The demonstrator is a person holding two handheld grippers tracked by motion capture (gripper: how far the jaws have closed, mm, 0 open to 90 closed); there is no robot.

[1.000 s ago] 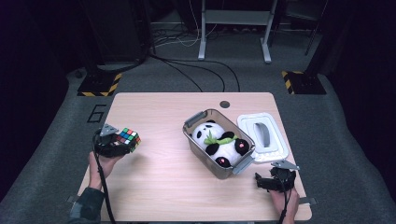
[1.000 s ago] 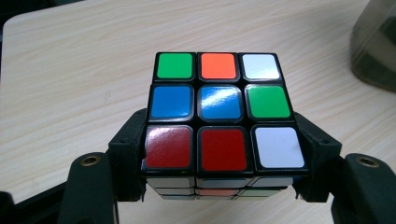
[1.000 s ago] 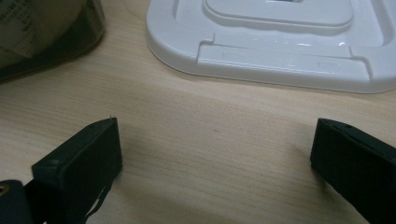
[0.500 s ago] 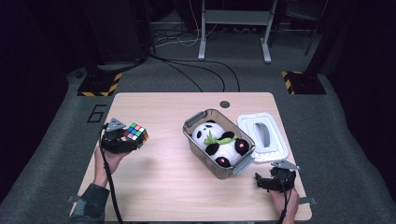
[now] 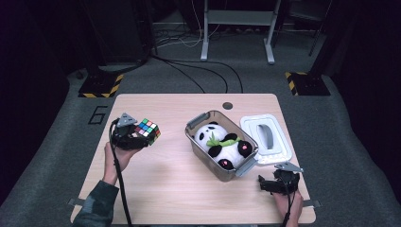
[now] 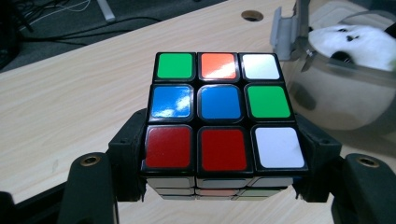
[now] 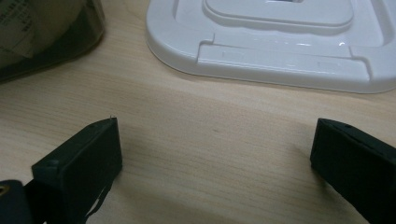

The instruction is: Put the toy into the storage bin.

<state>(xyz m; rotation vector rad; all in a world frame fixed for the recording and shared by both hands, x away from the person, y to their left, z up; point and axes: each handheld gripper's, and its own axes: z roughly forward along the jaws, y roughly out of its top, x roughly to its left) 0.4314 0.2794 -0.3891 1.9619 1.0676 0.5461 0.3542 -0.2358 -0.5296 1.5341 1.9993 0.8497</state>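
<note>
Two tongs were at work over the desk point(image 5: 179, 189). The left tongs point(image 5: 142, 138) gripped a scrambled puzzle cube point(image 5: 147, 131) from either side, pads pressed against its flanks, and held it clear of the desk surface at the left, well apart from the container. The right tongs point(image 5: 265, 182) rested low by the desk's near right corner with jaws standing wide and nothing between them, just bare wood and the lid's edge ahead.

By the look of it, the pick-up was done and the cube was on its way to the clear plastic container point(image 5: 201, 122) at the middle of the desk. What remained, as I judged it, was to carry the cube across, set it inside, let go, and perhaps fit the white lid point(image 5: 267, 137), which lay flat just beside the container on its right.

A plush panda point(image 5: 222, 145) already took up most of the container, so room for the cube looked tight; it would probably have to sit on the toy or in a corner. The grey latch flaps at the container's ends stuck outward and might catch the tongs on the way in.
</note>
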